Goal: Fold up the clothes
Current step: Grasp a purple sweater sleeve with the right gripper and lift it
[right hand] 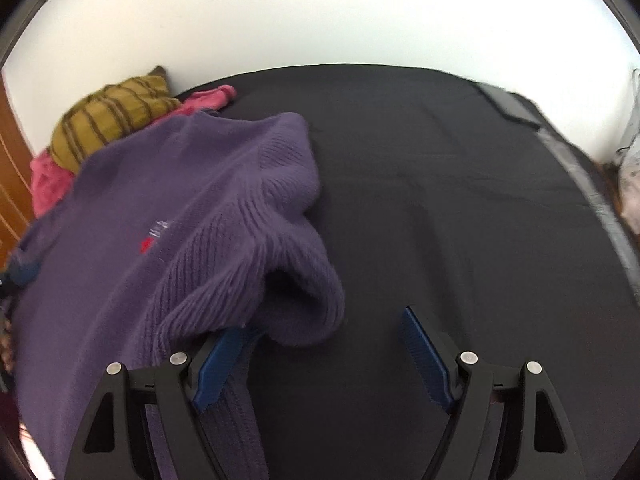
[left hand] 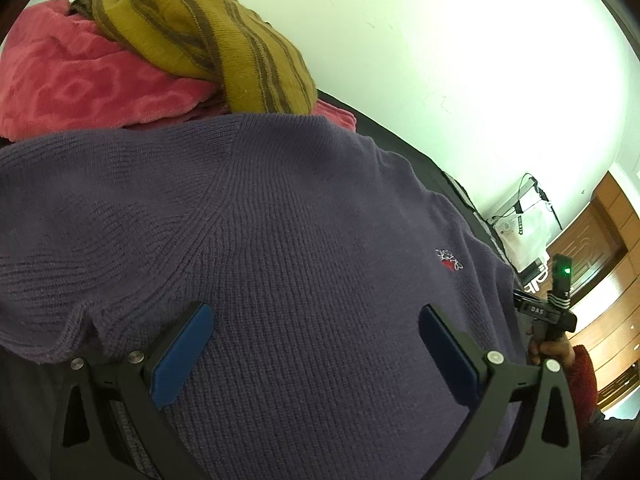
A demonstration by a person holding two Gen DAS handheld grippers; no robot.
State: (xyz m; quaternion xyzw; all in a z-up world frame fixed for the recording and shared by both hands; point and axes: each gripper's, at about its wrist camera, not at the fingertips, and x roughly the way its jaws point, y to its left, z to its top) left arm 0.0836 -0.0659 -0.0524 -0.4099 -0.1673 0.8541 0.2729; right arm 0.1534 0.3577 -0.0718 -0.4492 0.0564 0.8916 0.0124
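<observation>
The left gripper (left hand: 316,344) has its blue-padded fingers (left hand: 182,356) spread wide, hovering over the purple sweater (left hand: 280,240); nothing is pinched between them, and whether the pads touch the knit cannot be told. The sweater fills most of the left wrist view, its small red and white chest logo (left hand: 449,260) at about 3 o'clock from the frame's centre. Behind it, toward 11 o'clock, lie a pink fleece garment (left hand: 80,84) and a mustard striped garment (left hand: 208,36) piled on top of it.

The right gripper (right hand: 320,352) is also wide open. Its left finger (right hand: 216,364) sits tucked under a drooping fold of the sweater (right hand: 180,220), with ribbed knit touching the pad and running down along it; its right finger (right hand: 426,356) stands free over the black cloth-covered bench (right hand: 440,180). The sweater lies heaped on the bench's left half, from 8 to 11 o'clock in this view, with the striped garment (right hand: 112,120) and pink garment (right hand: 48,184) beyond it against the white wall (right hand: 320,12)

At 4 o'clock in the left wrist view, the person's right hand (left hand: 550,350) grips the other device's handle
</observation>
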